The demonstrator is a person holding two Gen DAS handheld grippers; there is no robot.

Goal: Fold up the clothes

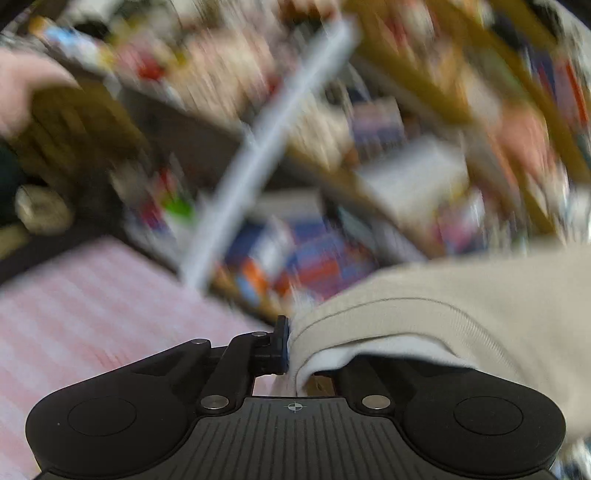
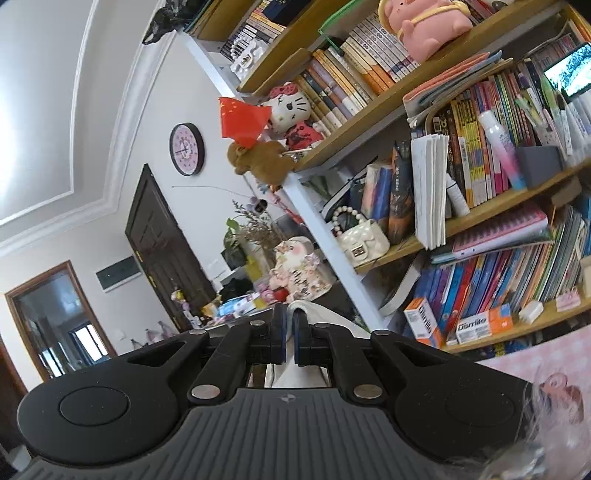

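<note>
We see one tall wooden bookcase (image 2: 424, 92) filling the right wrist view, and we place everything else against it. It shows four shelves in that view, each packed with upright books; the second shelf from the top also carries one white cat plush (image 2: 290, 110), one brown bear plush (image 2: 258, 162) at its outer end and one red flag (image 2: 242, 122), while one pink pig figure (image 2: 424, 26) sits on top of the books a level higher. One white beaded handbag (image 2: 360, 236) sits on the third shelf, and two toothpaste boxes rest on the lowest. Left of the bookcase hang one round wall clock (image 2: 187, 148) and one dark door (image 2: 166, 251). Below the bookcase lies a pink striped cloth (image 1: 92, 314). One beige garment (image 1: 461, 314) hangs in front of the bookcase's lowest shelf in the blurred left wrist view. The left gripper (image 1: 291, 343) pinches the garment's ribbed hem, though only one finger shows past the fabric. The right gripper (image 2: 290, 332) is nearly pressed together on a thin fold of the same cloth, which rises between its fingers toward the bookcase's white upright (image 2: 321, 236).
</note>
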